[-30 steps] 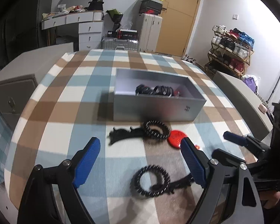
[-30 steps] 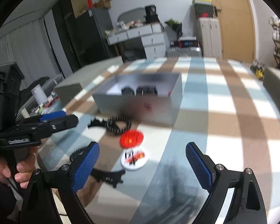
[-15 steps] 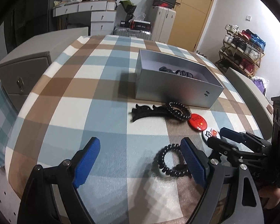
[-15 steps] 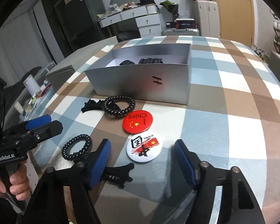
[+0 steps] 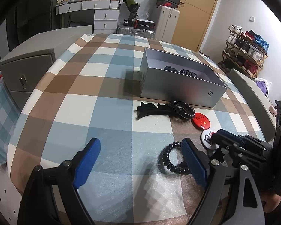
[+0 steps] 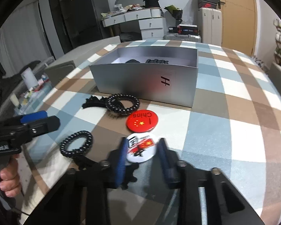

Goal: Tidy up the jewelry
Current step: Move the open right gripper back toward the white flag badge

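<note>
A silver box (image 5: 179,86) (image 6: 140,82) stands on the checked tablecloth and holds dark hair ties. In front of it lie a black hair clip (image 5: 149,109), a black spiral hair tie (image 6: 123,104), a red China badge (image 6: 142,121) and a white badge (image 6: 140,148). My right gripper (image 6: 142,154) has its blue pads closed against both sides of the white badge. My left gripper (image 5: 140,163) is open; a second spiral hair tie (image 5: 170,159) (image 6: 76,143) lies against its right finger. Another black clip (image 6: 84,161) lies partly under the right gripper.
Grey cabinets (image 5: 28,69) stand beside the table on the left. A white dresser (image 5: 95,13), suitcases (image 5: 164,24) and a shoe rack (image 5: 243,50) are at the back of the room. The table's near edge (image 5: 121,217) runs just under my left gripper.
My right gripper has moved forward and down and closed its fingers around the white badge. My left gripper has shifted left and stayed open.
</note>
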Tool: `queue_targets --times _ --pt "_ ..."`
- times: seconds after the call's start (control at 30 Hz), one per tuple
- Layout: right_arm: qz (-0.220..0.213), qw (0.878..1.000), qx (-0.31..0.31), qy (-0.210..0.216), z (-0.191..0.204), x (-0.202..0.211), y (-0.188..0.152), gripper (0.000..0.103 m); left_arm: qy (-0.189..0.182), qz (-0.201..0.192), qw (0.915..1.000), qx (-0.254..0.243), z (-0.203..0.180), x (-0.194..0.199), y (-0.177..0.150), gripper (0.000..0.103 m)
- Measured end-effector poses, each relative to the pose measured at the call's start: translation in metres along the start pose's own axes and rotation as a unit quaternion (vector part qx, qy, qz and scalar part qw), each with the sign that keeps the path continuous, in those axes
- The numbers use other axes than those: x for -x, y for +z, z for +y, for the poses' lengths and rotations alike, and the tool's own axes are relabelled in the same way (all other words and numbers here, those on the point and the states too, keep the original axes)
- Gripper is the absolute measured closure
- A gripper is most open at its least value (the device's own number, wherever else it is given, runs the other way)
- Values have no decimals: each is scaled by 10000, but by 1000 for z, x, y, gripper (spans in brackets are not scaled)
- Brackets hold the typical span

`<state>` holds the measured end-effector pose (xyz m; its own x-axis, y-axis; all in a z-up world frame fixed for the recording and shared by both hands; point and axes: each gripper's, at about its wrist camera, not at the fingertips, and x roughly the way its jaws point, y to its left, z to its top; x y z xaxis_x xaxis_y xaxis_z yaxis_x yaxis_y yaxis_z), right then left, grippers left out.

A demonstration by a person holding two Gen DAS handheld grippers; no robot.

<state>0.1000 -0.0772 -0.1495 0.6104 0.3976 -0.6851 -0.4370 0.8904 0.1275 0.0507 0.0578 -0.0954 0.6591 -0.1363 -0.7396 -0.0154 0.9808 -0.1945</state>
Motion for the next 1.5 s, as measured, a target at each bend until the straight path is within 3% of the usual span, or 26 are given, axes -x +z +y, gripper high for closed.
queue_targets --times 0.1,0.17,0.4,0.47,0.53,0.6,0.77,0.87,1.1,1.33,1.5 --pt "-53 10000 -48 28 -3 2 0 91 35 -1 10000 -35 -1 2 0 18" --pt "-19 10000 -54 -3 -3 1 -1 102 55 -16 10000 -64 -2 4 0 18" --pt "14 10000 -30 47 -1 2 -1 99 77 -31 9999 -116 -4 4 2 18" --pt "-8 9999 -49 108 0 4 0 91 81 -15 9999 -132 -5 3 2 18" --pt "-33 9998 -23 187 3 4 0 61 79 3 9999 -141 -5 3 2 18" --pt "9 9998 123 180 9 2 1 54 66 27 9999 -145 -5 3 1 18" --pt "198 9981 567 -155 26 -9 0 54 42 83 9998 -196 -6 2 -1 18" --pt "204 9963 747 -367 32 -11 -2 61 57 91 9997 -200 -4 2 -1 18" --pt "163 9966 717 -383 30 -9 -3 62 49 117 9998 -157 -1 2 -1 18" --pt "56 9995 281 -104 13 -1 -3 62 -22 152 9996 -256 -8 2 1 18" --pt "-118 9997 -189 31 -11 13 -2 62 -326 276 9982 -430 -30 -5 10 18"
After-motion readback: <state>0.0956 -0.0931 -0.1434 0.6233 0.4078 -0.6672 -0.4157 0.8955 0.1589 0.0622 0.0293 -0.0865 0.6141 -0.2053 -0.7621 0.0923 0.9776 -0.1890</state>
